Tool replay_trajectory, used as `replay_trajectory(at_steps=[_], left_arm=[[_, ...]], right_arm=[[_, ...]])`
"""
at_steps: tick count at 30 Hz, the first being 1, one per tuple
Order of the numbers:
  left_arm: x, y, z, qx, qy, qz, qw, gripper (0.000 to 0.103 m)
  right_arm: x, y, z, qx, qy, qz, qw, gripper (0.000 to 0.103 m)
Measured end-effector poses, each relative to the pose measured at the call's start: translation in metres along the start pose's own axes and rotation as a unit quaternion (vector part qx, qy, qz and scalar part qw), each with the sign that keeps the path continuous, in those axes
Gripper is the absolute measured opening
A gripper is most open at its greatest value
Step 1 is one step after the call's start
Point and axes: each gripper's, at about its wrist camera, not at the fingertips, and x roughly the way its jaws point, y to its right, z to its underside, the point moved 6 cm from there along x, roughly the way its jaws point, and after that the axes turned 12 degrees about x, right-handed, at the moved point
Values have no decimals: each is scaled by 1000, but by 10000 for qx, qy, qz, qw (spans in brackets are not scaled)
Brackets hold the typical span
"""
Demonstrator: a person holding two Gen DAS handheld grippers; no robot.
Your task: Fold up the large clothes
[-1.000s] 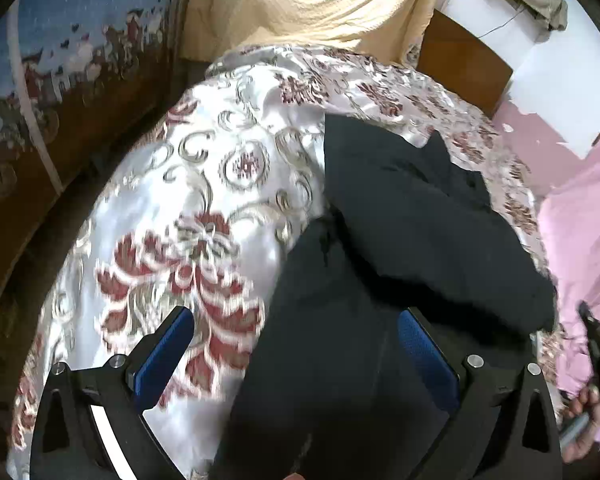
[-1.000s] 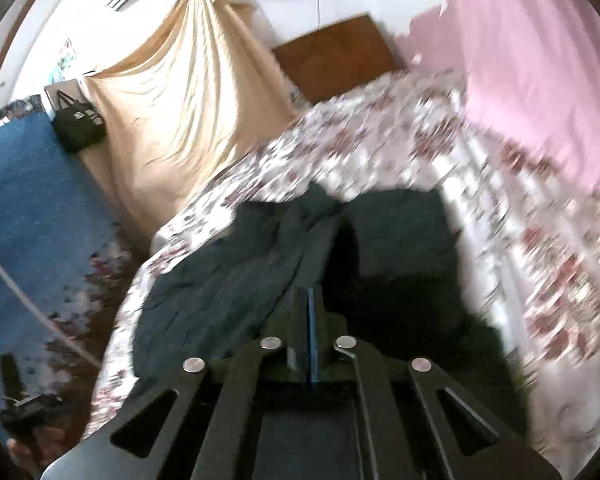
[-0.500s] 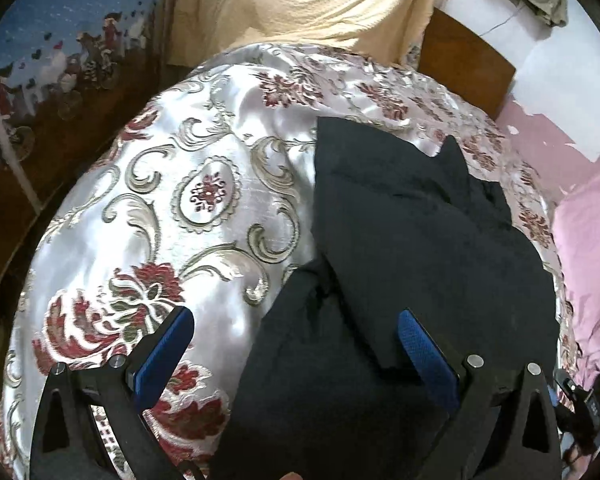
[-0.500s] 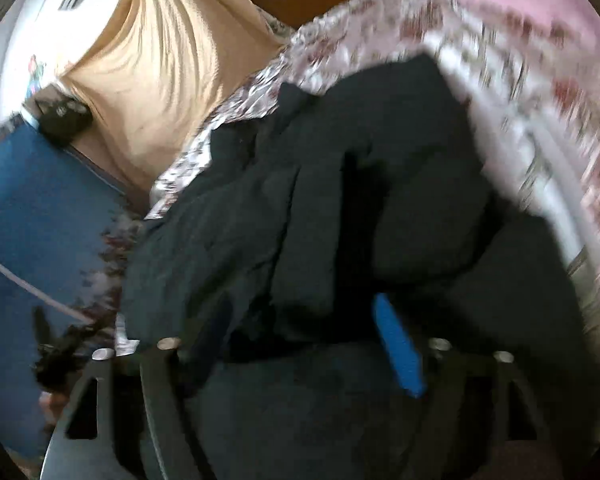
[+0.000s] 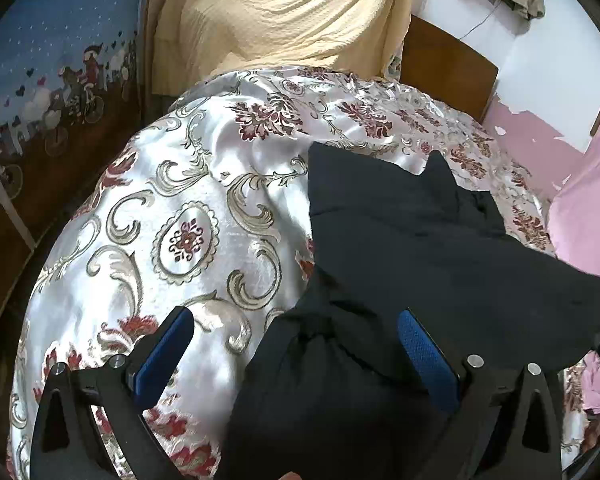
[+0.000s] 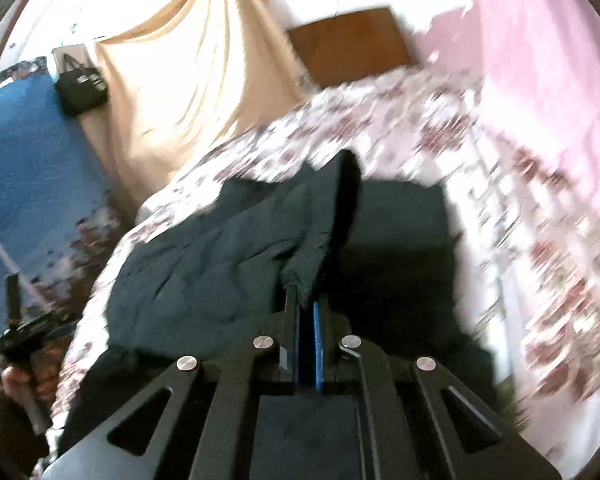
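Note:
A large black garment [image 5: 420,256] lies partly folded on a bed with a shiny floral bedspread [image 5: 188,240]. My left gripper [image 5: 296,340] is open, with its blue pads above the garment's near left edge and holding nothing. In the right wrist view the same garment [image 6: 228,256] lies spread on the bed. My right gripper [image 6: 308,308] is shut on a fold of the black garment and lifts it into a ridge. The right wrist view is blurred by motion.
A yellow cloth [image 5: 284,12] hangs behind the bed, next to a wooden headboard [image 5: 444,64]. A pink sheet [image 6: 540,64] hangs on the right. A blue patterned wall covering [image 5: 56,40] is on the left. A black bag [image 6: 80,84] hangs at the far left.
My right gripper opened over the garment half a second ago and has now shut on a fold and pulled back. My left gripper moved forward over the bedspread and stayed open.

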Motion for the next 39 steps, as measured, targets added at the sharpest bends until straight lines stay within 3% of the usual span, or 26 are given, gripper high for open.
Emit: replay_trajectory(at_steps=[4,8,10,12,13,14,17,20,23,27,31,39], left_arm=[[23,8,-7,203,-154,-384,9989,103],[49,19,-10,446,-414,-517,9968,103],[53,25,-14,621,-428,-529,9957,103],[44,31,-27,652,1,-498,9966,103],[42,34,-33,641,150,-478,9967,103],[41,39,-39,647,234,-446,9966,103],[54,58,-48,731,148,-373,9965,103],[78,75,-43,977,-95,-475,9940,103],[100,81,-29,1099,-37,-450,9929,103],[118,74,-17,588,145,123,9981,103],[132,68,-11,208,192,555,9981,103],[146,74,-7,278,237,478,9982,103]], right_arm=[[18,21,-23,-73,41,585,9983,5],[51,43,-6,-153,-422,1033,9936,7],[51,46,-5,-196,-352,1342,9901,16],[38,43,-13,-334,4,1691,9850,25],[32,36,-20,-506,221,1736,9833,40],[31,29,-24,-599,305,1668,9837,55],[43,-4,-34,-987,184,1020,9897,57],[86,-26,-26,-1257,-476,488,9897,57],[125,-15,-8,-1246,-893,571,9865,58],[141,5,2,-948,-810,149,9921,58],[143,7,10,-847,-667,10,9942,58],[154,5,20,-971,-562,228,9934,58]])
